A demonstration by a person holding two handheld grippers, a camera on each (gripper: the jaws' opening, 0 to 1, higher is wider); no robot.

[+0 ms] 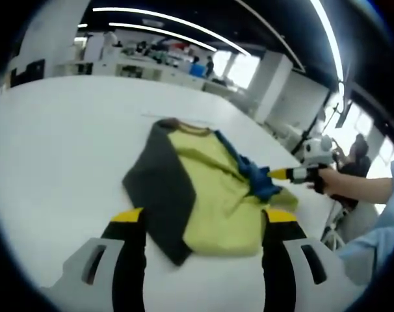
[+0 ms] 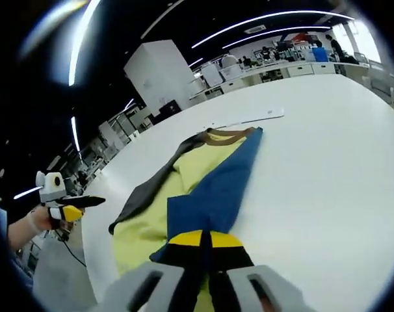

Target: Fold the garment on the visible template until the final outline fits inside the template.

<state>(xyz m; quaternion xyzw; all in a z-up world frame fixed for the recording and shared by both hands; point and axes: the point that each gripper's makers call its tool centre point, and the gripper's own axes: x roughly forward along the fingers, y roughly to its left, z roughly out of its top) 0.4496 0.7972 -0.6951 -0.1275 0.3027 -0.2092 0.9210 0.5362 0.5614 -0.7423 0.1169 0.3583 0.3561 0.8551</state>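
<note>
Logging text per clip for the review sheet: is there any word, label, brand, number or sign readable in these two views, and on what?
None can be read.
garment: no print, tag or logo shows on the yellow, grey or blue fabric.
white table: no readable markings.
White strip beyond the collar: too small to tell.
Background desks and shelves: too blurred.

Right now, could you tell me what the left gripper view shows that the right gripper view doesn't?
Left gripper view: the left tool open near the shirt's hem, and a hand holding the right tool. Right gripper view: the right tool shut on the blue sleeve. Both: the shirt, the sleeve and the white table.
</note>
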